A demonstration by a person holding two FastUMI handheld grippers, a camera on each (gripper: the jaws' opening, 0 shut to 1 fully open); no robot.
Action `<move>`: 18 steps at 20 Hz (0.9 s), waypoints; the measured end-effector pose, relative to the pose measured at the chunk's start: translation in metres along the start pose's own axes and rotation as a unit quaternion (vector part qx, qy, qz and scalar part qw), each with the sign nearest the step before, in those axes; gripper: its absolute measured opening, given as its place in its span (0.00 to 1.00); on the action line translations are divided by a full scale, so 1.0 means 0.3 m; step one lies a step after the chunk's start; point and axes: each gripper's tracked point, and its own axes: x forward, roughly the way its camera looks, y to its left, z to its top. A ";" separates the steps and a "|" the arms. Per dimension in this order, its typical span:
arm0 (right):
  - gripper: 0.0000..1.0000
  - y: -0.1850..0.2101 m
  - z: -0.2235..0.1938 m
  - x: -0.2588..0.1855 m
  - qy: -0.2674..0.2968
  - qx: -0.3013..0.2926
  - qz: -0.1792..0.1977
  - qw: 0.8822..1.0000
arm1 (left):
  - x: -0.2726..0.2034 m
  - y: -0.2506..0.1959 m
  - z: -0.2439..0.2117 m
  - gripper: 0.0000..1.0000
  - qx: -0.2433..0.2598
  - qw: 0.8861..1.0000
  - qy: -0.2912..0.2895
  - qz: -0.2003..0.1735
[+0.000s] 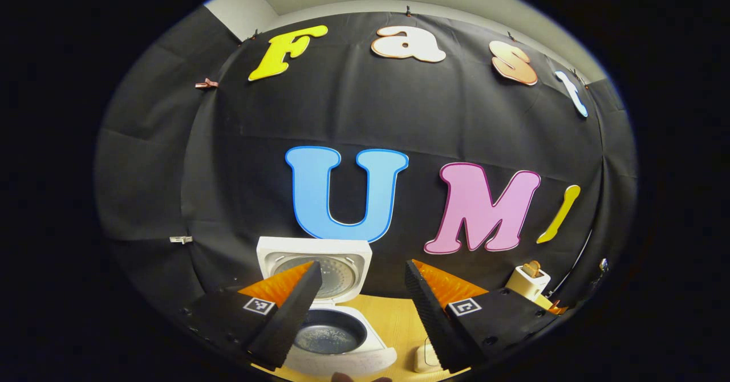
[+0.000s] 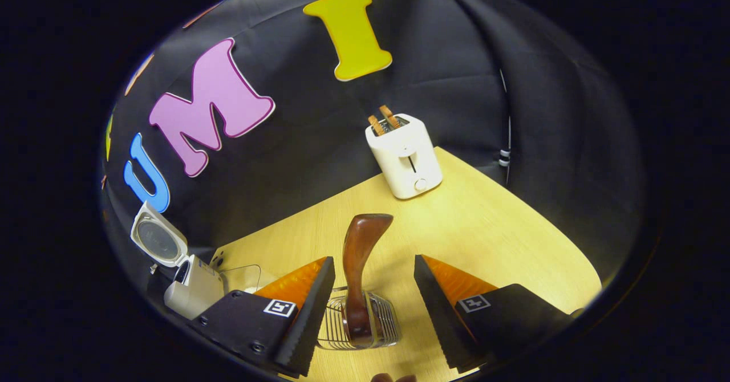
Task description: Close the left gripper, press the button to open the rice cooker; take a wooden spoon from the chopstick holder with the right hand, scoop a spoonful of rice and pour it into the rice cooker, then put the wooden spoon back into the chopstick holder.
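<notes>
Spoon [image 2: 360, 268] in holder [image 2: 358, 325] rt view; open cooker [image 1: 331, 313] lt.

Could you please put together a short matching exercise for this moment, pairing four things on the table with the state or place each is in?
Things:
1. rice cooker
2. wooden spoon
3. toaster
4. right gripper

States or places:
A. open, its fingers on either side of the spoon handle, not touching it
B. lid raised, the dark inner pot exposed
C. standing handle-up in the wire chopstick holder
D. near the booth wall, with two slices sticking out of the top

Pairs: 1-B, 2-C, 3-D, 4-A
</notes>
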 end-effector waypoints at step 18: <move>0.87 0.153 0.217 -0.439 -0.097 -0.090 0.001 0.991 | 0.690 0.310 -0.006 0.95 0.018 0.998 0.029 0.046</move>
